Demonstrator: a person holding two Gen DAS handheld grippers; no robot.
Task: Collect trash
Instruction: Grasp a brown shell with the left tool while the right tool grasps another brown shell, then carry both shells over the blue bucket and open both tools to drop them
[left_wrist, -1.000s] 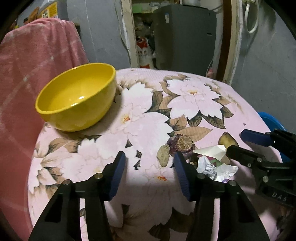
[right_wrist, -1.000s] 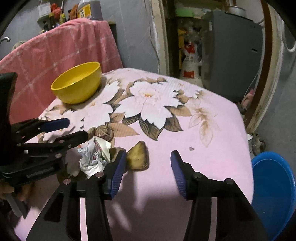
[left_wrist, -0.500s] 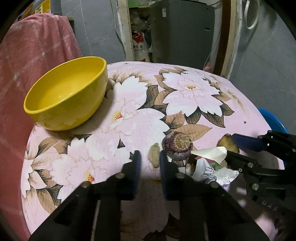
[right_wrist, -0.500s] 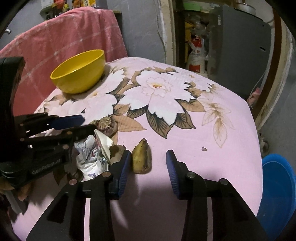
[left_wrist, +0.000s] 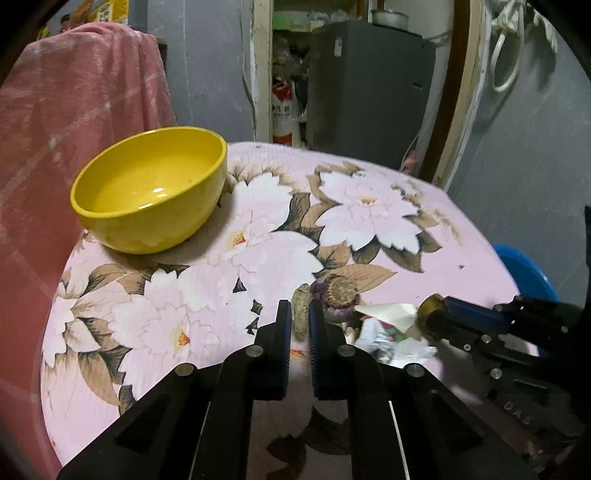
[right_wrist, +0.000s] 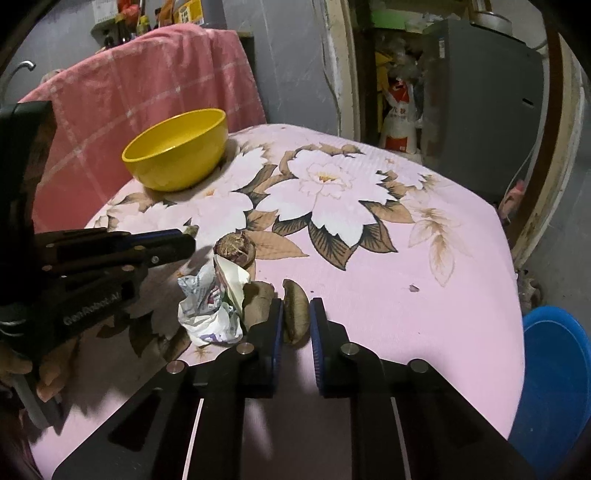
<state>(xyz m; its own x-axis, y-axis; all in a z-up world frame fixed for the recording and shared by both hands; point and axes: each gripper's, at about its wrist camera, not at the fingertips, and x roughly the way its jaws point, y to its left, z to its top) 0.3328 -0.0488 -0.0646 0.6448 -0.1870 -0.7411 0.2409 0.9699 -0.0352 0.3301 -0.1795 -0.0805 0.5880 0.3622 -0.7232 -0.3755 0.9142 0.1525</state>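
Trash lies in a cluster on the pink flowered table: a crumpled paper wrapper (right_wrist: 212, 308), a round purple-brown husk (right_wrist: 234, 249), and brown peel pieces. My left gripper (left_wrist: 300, 321) is shut on a thin tan peel scrap (left_wrist: 301, 308) beside the husk (left_wrist: 338, 297). My right gripper (right_wrist: 296, 319) is shut on a brown peel piece (right_wrist: 295, 314) just right of the wrapper. Another brown piece (right_wrist: 256, 299) lies against its left finger. The right gripper shows in the left wrist view (left_wrist: 439, 319), the left gripper in the right wrist view (right_wrist: 184, 240).
A yellow bowl (left_wrist: 151, 188) stands at the table's far left, next to a pink blanket (left_wrist: 74, 110). A blue bin (right_wrist: 554, 369) sits on the floor off the table's right edge. A grey cabinet (left_wrist: 369, 92) and doorway lie behind the table.
Both grippers closed from wide open. The left one shut on the tan scrap, the right one on the brown peel piece. Both have lifted a little.
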